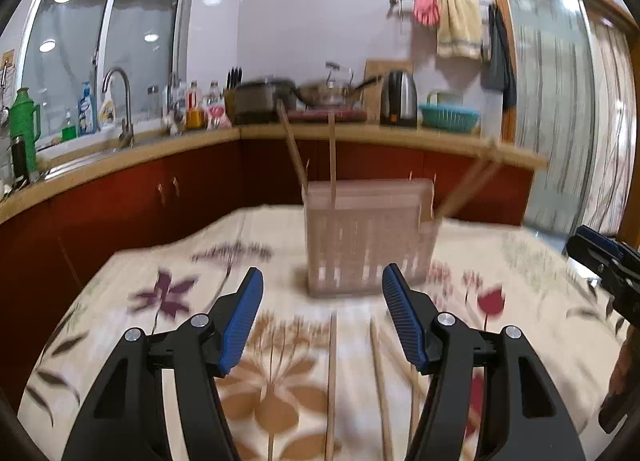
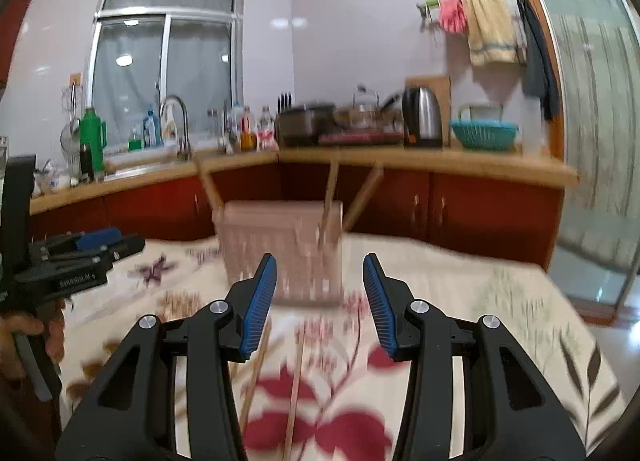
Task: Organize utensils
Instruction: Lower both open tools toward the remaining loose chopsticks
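Observation:
A pale pink slotted utensil holder (image 1: 366,237) stands on the flowered tablecloth (image 1: 168,261), with three wooden chopsticks (image 1: 331,157) sticking up out of it. It also shows in the right wrist view (image 2: 280,253). Loose chopsticks (image 1: 332,381) lie on the cloth in front of the holder, between and below my left gripper's fingers; they also show in the right wrist view (image 2: 295,381). My left gripper (image 1: 322,281) is open and empty above them. My right gripper (image 2: 320,267) is open and empty, just short of the holder. Both views are blurred.
A kitchen counter (image 1: 320,133) with red cabinets runs behind the table, carrying a sink, bottles, a kettle (image 1: 398,99) and a teal basket (image 1: 448,117). The right gripper shows at the right edge of the left wrist view (image 1: 608,261); the left gripper (image 2: 76,257) shows at left in the right view.

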Available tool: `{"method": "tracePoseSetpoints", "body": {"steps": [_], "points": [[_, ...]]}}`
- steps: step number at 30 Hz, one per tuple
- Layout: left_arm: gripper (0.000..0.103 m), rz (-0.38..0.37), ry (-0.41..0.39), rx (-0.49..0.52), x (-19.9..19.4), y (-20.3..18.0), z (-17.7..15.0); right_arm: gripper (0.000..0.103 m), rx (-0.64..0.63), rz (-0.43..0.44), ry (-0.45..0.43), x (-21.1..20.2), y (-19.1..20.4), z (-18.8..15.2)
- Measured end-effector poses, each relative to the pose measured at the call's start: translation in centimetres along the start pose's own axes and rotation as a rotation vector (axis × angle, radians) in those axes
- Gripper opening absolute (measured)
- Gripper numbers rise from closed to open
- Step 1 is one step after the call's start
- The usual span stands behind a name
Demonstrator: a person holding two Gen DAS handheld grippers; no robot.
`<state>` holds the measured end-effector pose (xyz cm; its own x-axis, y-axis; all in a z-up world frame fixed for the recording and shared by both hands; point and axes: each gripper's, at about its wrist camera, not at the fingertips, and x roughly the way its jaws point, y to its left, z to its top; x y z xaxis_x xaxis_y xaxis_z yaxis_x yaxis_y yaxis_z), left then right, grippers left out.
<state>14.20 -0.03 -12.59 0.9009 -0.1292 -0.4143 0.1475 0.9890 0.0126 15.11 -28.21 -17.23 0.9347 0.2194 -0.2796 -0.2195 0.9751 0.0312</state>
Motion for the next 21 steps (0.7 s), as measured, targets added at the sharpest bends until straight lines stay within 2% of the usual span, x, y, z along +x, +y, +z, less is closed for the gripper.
{"method": "tracePoseSetpoints", "body": {"steps": [8,10,19,20,21], "points": [[0.061,0.008,0.14,-0.017,-0.6,-0.5,-6.2,0.04,0.009,0.034,0.152,-1.3,1.3,-7.6],[0.061,0.009,0.17,-0.017,-0.5,-0.6,-7.4,0.034,-0.006,0.046,0.177,-1.3,2.0,-8.8],[0.061,0.011,0.243,-0.036,-0.5,-0.5,-10.3,0.025,-0.009,0.054,0.279,-0.5,2.0,-12.0],[0.06,0.01,0.247,-0.038,-0.4,-0.5,-10.6,0.022,-0.01,0.052,0.288,-0.5,2.0,-12.2],[0.06,0.008,0.254,-0.039,-0.4,-0.6,-10.7,0.015,-0.011,0.051,0.301,-0.3,1.9,-12.5]]}}
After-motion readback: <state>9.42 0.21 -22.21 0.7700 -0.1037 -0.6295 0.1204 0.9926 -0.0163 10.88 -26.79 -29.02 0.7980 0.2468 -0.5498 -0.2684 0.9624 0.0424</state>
